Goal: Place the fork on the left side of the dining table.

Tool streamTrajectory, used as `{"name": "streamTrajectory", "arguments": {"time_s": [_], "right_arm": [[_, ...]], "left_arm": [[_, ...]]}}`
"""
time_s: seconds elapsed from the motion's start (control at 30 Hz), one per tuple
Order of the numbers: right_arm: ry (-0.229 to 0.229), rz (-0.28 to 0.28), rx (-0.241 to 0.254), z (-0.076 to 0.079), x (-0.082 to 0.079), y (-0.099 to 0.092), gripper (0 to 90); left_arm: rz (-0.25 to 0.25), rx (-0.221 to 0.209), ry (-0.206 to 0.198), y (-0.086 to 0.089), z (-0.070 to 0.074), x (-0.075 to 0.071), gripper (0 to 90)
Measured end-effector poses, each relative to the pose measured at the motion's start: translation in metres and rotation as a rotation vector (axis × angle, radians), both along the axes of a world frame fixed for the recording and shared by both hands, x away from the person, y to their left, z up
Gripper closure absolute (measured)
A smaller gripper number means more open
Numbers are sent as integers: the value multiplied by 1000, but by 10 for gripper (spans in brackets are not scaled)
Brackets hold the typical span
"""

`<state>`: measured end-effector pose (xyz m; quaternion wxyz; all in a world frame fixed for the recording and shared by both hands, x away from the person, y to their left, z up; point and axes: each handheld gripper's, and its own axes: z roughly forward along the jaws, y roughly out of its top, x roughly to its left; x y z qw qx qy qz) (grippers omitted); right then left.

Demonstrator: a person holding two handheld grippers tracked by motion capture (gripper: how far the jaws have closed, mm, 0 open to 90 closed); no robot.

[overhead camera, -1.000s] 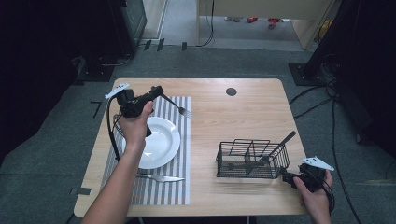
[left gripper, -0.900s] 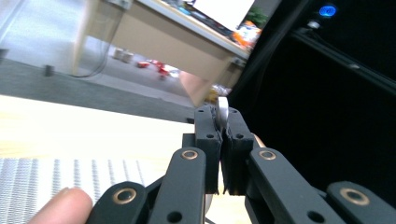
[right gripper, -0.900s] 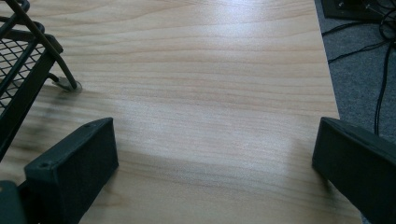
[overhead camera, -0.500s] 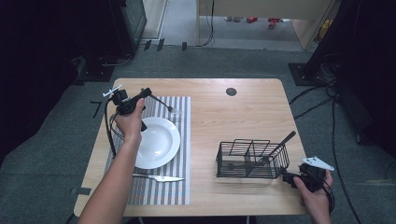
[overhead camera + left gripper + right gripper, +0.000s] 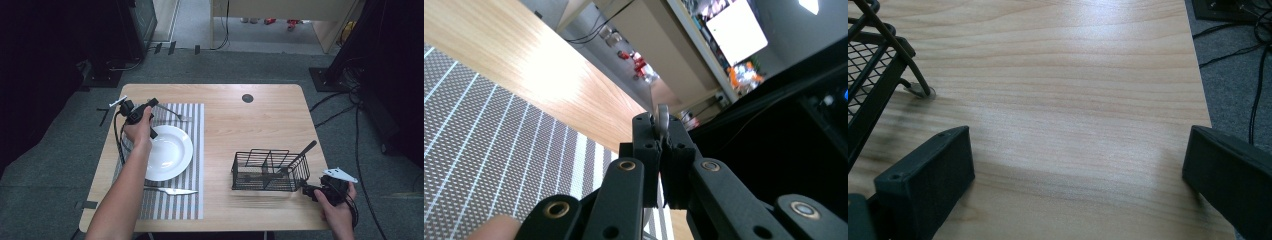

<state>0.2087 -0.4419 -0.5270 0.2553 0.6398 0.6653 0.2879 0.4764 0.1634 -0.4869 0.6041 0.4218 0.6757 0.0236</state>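
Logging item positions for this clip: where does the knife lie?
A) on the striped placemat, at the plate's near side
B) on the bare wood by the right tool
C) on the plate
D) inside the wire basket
A: the knife rests on the striped placemat, just nearer the person than the plate.

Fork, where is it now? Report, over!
Left gripper shut on fork, held over the mat's far end. Right gripper open, beside basket. Plate and knife on mat.

left tool (image 5: 151,103) | carried fork (image 5: 172,113) leftward | now over placemat's (image 5: 192,150) far-left corner
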Motion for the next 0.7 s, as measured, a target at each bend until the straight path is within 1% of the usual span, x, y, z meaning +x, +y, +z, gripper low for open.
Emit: {"name": "streamTrajectory", "arguments": {"time_s": [0.03,0.07,0.13,0.17,0.2,0.23,0.27,0.3,0.37,0.4,0.43,0.47,0.5,0.53,0.57,0.6,0.63,0.67,0.7], "right_arm": [[0,0,0,0,0,0,1],[0,0,0,0,0,0,0],[0,0,1,0,0,0,1],[0,0,1,0,0,0,1],[0,0,1,0,0,0,0],[0,0,1,0,0,0,0],[0,0,1,0,0,0,1],[0,0,1,0,0,0,0],[0,0,1,0,0,0,1],[0,0,1,0,0,0,1],[0,0,1,0,0,0,1],[0,0,1,0,0,0,1],[0,0,1,0,0,0,0],[0,0,0,0,0,0,0],[0,0,0,0,0,0,0],[0,0,0,0,0,0,0],[0,0,0,0,0,0,1],[0,0,1,0,0,0,0],[0,0,0,0,0,0,1]], "left_arm": [[0,0,0,0,0,0,885],[8,4,-12,0,-1,1,885],[12,7,-10,0,-2,2,885],[7,4,-3,1,-3,2,885],[8,1,14,3,-5,3,883],[7,8,26,3,-5,3,878],[9,19,36,4,-6,3,861],[3,37,54,5,-6,3,840],[-14,90,83,7,-6,4,817],[-14,90,83,7,-6,4,806],[-25,138,97,9,-6,4,785],[-25,138,97,9,-6,4,769],[-25,161,111,9,-6,4,769],[-28,167,125,11,-6,4,750],[-31,168,137,12,-6,4,734],[-31,168,137,12,-6,4,724],[-32,171,153,13,-7,4,724],[-37,178,175,16,-7,4,701],[-41,181,188,17,-8,4,694]]}}
